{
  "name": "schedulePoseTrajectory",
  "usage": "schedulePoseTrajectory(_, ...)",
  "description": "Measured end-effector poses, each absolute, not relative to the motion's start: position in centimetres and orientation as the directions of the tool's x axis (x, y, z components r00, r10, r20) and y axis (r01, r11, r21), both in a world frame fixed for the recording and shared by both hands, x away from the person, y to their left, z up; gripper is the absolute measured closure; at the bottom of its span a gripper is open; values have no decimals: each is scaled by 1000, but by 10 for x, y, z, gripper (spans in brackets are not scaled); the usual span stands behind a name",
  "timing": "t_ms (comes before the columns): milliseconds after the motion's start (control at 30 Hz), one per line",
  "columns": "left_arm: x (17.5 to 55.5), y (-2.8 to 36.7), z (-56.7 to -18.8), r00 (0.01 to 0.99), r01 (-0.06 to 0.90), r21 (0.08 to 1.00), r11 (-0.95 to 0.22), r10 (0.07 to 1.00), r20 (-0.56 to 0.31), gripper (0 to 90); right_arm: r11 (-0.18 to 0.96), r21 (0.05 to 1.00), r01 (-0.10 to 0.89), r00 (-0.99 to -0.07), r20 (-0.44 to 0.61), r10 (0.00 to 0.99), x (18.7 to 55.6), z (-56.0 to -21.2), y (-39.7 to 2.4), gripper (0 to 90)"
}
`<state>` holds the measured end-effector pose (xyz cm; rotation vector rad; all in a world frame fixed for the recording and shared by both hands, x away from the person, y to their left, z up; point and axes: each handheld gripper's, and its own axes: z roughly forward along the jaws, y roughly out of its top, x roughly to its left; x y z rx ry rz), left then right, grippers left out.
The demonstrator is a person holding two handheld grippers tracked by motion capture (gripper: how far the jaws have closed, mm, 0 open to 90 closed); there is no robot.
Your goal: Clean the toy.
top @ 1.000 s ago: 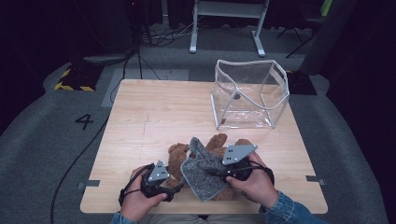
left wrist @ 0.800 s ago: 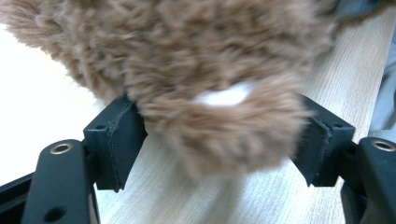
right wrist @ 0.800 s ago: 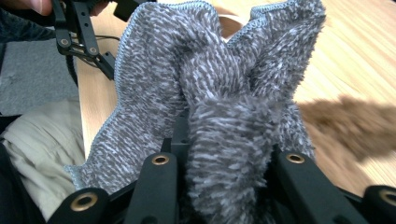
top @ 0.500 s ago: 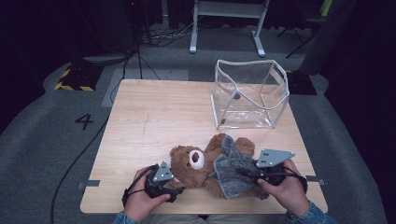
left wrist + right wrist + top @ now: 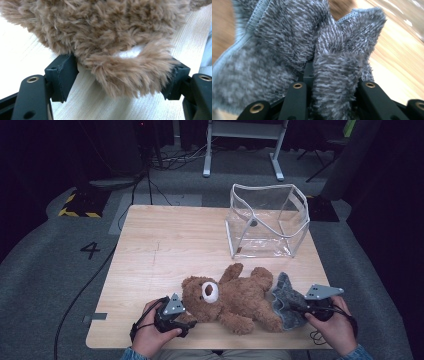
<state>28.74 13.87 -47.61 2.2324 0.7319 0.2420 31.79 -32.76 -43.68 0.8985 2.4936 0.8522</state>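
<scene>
A brown teddy bear [image 5: 235,297] lies on its back at the near edge of the light wooden tabletop [image 5: 170,245], its head to the left and its legs to the right. In the high view the left tool [image 5: 186,319] sits at the near left, held by the left hand [image 5: 150,335], and it reaches the bear's head from the near side. In the left gripper view its two black jaws stand wide apart, one on each side of a furry round part of the bear, probably an ear [image 5: 130,72]; the fur touches both jaws, but they do not press it flat.

The right tool [image 5: 295,307] is at the near right, in the right hand [image 5: 335,330], just beside the bear's legs. It has a grey fuzzy cloth [image 5: 286,300] with a light blue hem, and in the right gripper view the jaws are closed on a bunched fold of this cloth [image 5: 287,50]. The cloth lies on the tabletop against the bear's lower body.

At the far right of the tabletop a clear plastic bag with white edging [image 5: 267,220] stands open, well apart from the bear. A black cable [image 5: 85,285] runs over the grey floor at the left.
</scene>
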Motion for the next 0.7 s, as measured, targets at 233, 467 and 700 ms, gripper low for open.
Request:
schedulePoseTrajectory(233,280,143,-474,815,429,723,-541,577,-52,255,503,692,518,-623,-97,776,326,-453,-362,387)
schedulePoseTrajectory(467,266,142,-476,814,426,722,-545,579,-44,248,438,786,436,-665,-46,746,297,-435,-352,285)
schedulePoseTrajectory(700,262,136,-482,812,427,720,-547,583,-39,267,545,755,364,-806,-37,590,267,-436,-322,265)
